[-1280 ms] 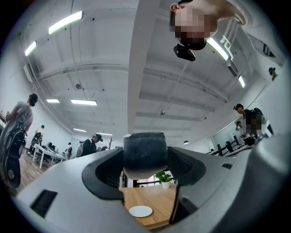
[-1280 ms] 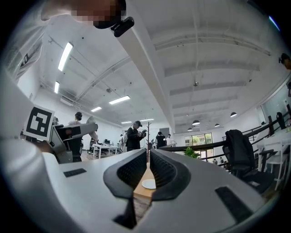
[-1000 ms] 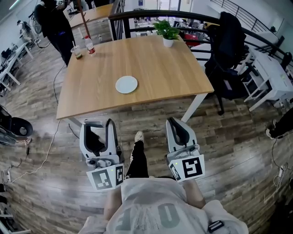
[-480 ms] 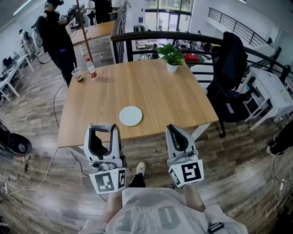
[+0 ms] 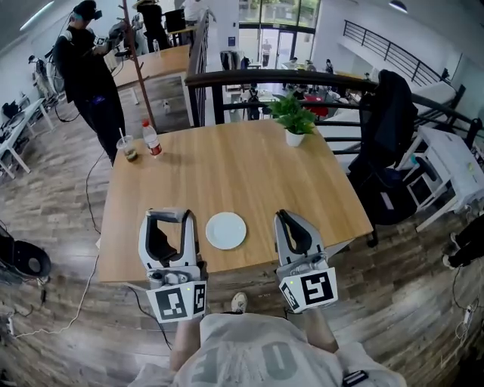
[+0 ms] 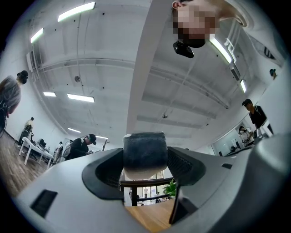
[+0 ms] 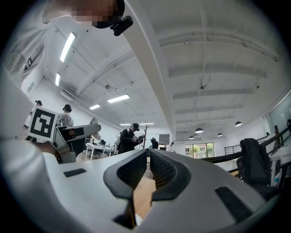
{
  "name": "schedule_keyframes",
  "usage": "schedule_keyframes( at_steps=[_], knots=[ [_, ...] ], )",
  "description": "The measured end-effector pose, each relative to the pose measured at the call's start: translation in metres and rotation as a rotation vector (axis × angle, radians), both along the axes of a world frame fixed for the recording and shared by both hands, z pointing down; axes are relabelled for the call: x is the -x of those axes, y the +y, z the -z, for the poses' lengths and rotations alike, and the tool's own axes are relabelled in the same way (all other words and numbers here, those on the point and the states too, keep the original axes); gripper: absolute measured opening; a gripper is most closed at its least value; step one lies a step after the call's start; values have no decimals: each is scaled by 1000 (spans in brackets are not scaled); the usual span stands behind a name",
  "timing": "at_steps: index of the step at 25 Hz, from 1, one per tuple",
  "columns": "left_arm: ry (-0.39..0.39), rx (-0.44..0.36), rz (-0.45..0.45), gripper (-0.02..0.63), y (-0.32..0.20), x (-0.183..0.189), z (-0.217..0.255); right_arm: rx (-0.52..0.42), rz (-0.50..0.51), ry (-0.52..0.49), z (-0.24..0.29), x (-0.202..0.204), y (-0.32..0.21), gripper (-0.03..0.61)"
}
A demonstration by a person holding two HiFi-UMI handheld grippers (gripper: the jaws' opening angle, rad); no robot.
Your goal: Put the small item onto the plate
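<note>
small item (image 6: 144, 152) clamped between left tongs (image 5: 167, 219), right tongs (image 5: 285, 220) closed together, plate (image 5: 226, 230) between them

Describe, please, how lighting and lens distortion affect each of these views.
Head view: even daylight, sharp, though the fisheye bows the table edges and railing. Left gripper view: black vignette at the corners, the lights blown out, the item dark against the bright ceiling. Right gripper view: same vignette and curved ceiling; the near fingers look slightly soft.
</note>
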State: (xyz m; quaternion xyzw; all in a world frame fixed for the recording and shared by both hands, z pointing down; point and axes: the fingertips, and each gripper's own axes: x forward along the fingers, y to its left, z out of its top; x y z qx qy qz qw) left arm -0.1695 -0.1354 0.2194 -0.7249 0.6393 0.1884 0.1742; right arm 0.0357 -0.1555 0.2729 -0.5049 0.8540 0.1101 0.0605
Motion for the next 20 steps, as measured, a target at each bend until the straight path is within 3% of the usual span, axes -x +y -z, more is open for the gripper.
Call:
schedule_keyframes(
  at_steps=[9, 20],
  knots=[
    [-5, 19, -41, 305, -77, 16, -2, 15, -31, 8, 3, 19, -70, 20],
    [-20, 82, -15, 305, -120, 22, -22, 73, 2, 20, -11, 35, -117, 20]
  ],
)
